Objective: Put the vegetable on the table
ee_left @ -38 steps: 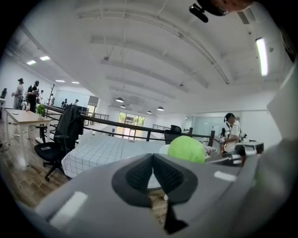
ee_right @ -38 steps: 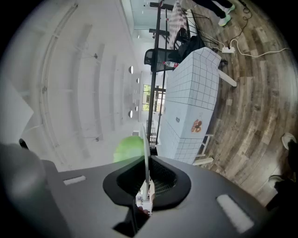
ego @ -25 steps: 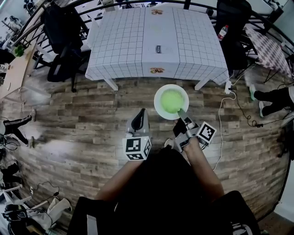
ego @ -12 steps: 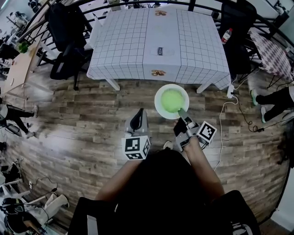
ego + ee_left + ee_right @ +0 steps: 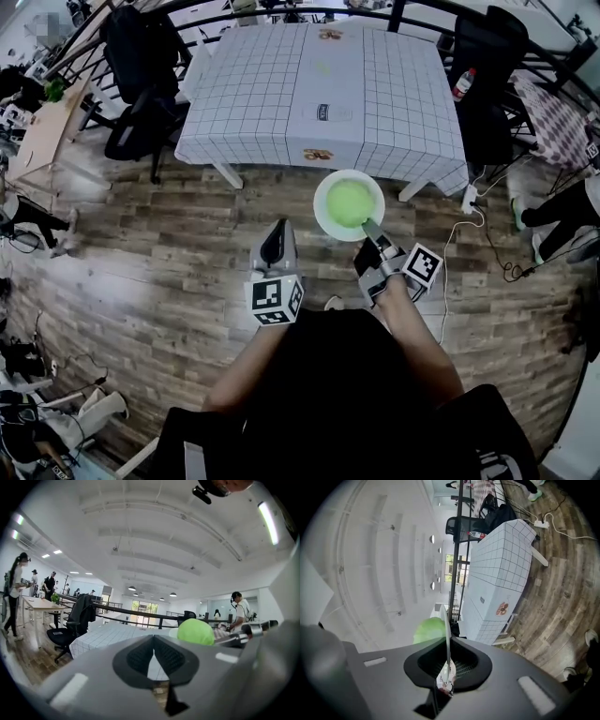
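A round light-green vegetable [image 5: 350, 203] lies on a white plate [image 5: 323, 202] held level over the wood floor, just short of the checked-cloth table [image 5: 319, 84]. My right gripper [image 5: 372, 230] is shut on the plate's near rim. In the right gripper view the plate [image 5: 447, 620] stands edge-on between the pads, with the vegetable [image 5: 429, 630] to its left and the table [image 5: 499, 573] beyond. My left gripper [image 5: 278, 234] is to the left of the plate, shut and empty. In the left gripper view its tips [image 5: 153, 638] meet, and the vegetable [image 5: 196, 631] shows at right.
Black chairs draped with jackets stand at the table's left [image 5: 141, 56] and right [image 5: 483, 56]. A red-capped bottle [image 5: 458, 84] is by the right chair. A power strip with cable [image 5: 469, 197] lies on the floor near the table's right leg. People [image 5: 14, 597] stand far left.
I have edged a little closer to the table, which looks slightly larger. The plate with the vegetable stays pinched in my right gripper, and my left gripper stays shut beside it.
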A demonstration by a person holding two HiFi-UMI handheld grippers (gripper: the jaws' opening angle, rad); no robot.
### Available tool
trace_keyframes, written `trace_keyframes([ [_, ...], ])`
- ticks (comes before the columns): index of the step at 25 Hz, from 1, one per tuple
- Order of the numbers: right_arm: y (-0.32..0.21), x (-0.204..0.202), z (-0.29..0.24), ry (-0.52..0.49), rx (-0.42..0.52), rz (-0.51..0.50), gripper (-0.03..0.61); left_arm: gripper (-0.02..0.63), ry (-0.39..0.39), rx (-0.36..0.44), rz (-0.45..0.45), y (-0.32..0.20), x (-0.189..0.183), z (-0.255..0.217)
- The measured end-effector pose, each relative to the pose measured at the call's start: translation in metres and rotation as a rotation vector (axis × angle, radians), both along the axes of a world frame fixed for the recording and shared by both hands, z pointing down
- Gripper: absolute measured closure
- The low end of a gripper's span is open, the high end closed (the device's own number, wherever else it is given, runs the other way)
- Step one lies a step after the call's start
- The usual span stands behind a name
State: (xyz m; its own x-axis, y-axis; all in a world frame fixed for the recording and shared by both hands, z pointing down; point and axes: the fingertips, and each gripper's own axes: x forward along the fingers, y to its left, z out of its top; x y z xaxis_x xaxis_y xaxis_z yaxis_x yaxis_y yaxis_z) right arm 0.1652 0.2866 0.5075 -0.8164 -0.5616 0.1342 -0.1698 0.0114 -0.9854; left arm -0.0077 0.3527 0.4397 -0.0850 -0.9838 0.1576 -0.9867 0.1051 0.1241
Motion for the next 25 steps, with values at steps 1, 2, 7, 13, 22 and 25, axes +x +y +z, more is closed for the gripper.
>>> trace_keyframes([
  [1,-0.002,0.002,-0.001,-0.001,0.003,-0.007,0.562,0.604,-0.002,0.006,-0.009,0.000,-0.001,-0.001],
  [2,-0.004,0.004,-0.003,-0.005,0.008,-0.014,0.561,0.604,-0.008,0.010,-0.018,-0.001,-0.001,-0.001],
  [7,-0.012,0.012,-0.007,-0.020,0.021,-0.025,0.563,0.604,-0.020,-0.004,-0.034,-0.004,0.003,0.004],
  [13,-0.016,0.018,0.003,0.006,0.014,-0.023,0.558,0.604,-0.010,-0.007,-0.017,-0.019,0.008,0.008],
  [22,-0.058,0.019,0.011,0.014,-0.016,0.047,0.563,0.604,-0.003,-0.014,0.073,-0.089,0.010,0.015],
  [25,-0.085,0.015,0.010,0.013,-0.004,0.073,0.563,0.604,-0.015,-0.005,0.102,-0.122,0.006,0.013],
])
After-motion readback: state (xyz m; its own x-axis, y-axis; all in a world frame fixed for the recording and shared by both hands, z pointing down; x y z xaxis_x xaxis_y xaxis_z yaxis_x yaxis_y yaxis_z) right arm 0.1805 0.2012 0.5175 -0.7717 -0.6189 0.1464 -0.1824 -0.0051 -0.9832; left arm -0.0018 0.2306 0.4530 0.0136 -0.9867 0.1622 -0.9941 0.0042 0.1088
